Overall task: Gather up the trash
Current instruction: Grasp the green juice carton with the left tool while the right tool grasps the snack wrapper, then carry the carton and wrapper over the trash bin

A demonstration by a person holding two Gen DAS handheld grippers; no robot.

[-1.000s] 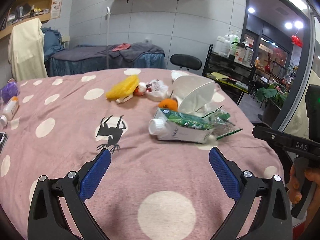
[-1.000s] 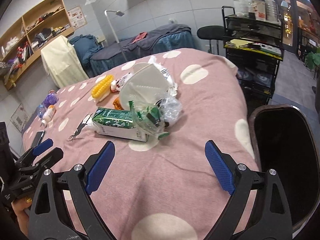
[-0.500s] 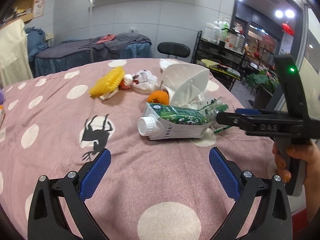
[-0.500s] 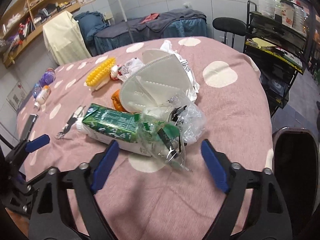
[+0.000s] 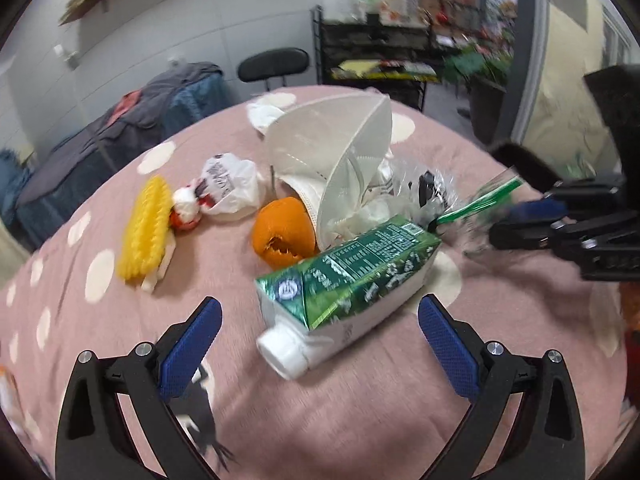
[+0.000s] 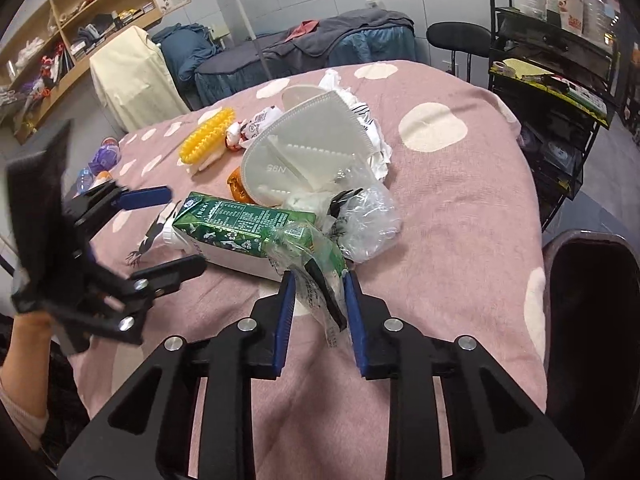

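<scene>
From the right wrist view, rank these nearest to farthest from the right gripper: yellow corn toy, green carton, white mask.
1. green carton, just ahead-left of the right gripper, whose closing jaws pinch a clear wrapper.
2. white mask, behind the carton, centre.
3. yellow corn toy, far left.
</scene>
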